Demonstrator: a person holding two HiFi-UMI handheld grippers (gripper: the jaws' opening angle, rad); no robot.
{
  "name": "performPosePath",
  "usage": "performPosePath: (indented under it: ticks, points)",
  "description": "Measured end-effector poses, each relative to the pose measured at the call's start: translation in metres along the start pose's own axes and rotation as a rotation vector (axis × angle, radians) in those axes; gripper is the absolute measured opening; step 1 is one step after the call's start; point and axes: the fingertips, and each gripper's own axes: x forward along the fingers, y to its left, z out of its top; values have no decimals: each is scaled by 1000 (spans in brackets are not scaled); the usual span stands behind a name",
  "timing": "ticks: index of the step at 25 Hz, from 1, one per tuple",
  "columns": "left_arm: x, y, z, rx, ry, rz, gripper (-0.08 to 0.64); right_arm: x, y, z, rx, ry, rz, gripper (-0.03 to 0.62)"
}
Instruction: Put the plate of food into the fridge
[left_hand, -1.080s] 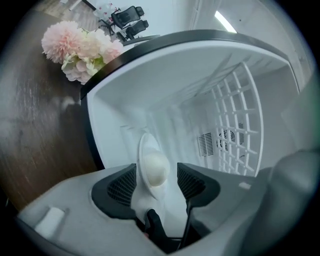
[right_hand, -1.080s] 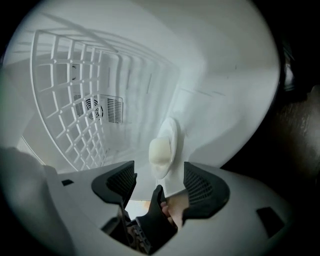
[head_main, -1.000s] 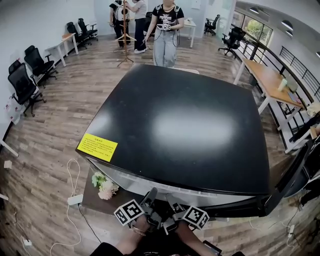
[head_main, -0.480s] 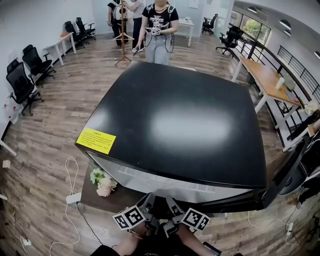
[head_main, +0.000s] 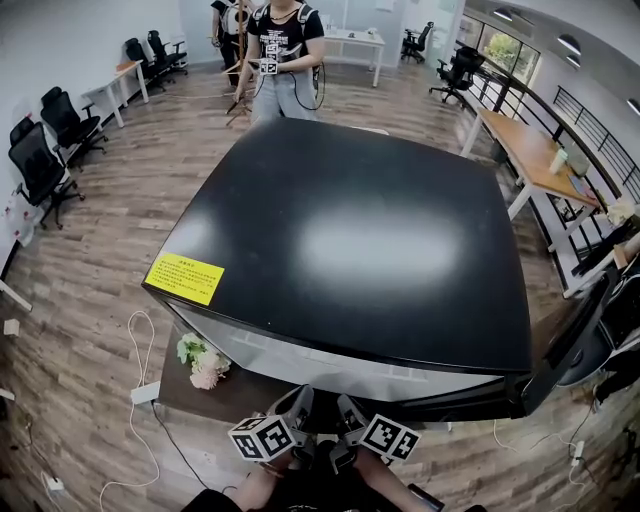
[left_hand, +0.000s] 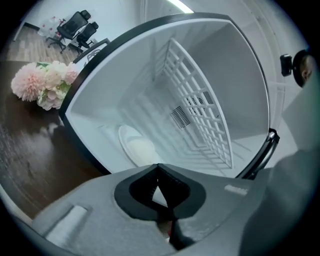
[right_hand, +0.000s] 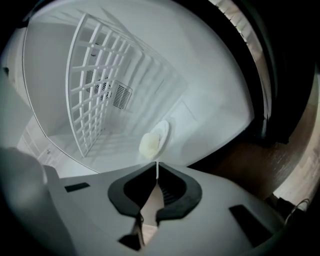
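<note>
1. Wood-plank flooring and office desks surround a black-topped fridge (head_main: 370, 250), which stands on a low dark table (head_main: 215, 395) with its door (head_main: 590, 340) swung open to the right.
2. Inside, a white plate (left_hand: 135, 147) carrying a pale lump of food (right_hand: 149, 144) lies on the fridge's white floor, under the wire shelf (left_hand: 200, 115).
3. The left gripper (left_hand: 158, 167) points into the open fridge with its jaws pressed together tip to tip and nothing between them.
4. The right gripper (right_hand: 157, 167) is just beside it, its jaws closing and almost together, also empty.
5. Both grippers are outside the fridge opening, well apart from the plate.
6. Pink and white flowers (left_hand: 45, 85) sit on the table left of the fridge.
7. A yellow sticker (head_main: 184, 277) marks the near left corner of the fridge top.
</note>
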Motion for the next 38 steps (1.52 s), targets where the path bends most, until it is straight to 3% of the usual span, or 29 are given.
performPosePath:
  ticks: [3,6,17,38]
  points:
    - [2,-3,-4,48,22,1,8,-4,-3,4,-80,2,-55,9]
    - [3,-2,-5,43,20,7,8,-7,-5,11,-132,-16,-70,8]
    - [-10,3,-10,334,65,85,8,-14,6,15,-416,-73,-93,8]
    - [-14,0,-14,367,78,71,8,-7,14,2,-442,-62,-91,6]
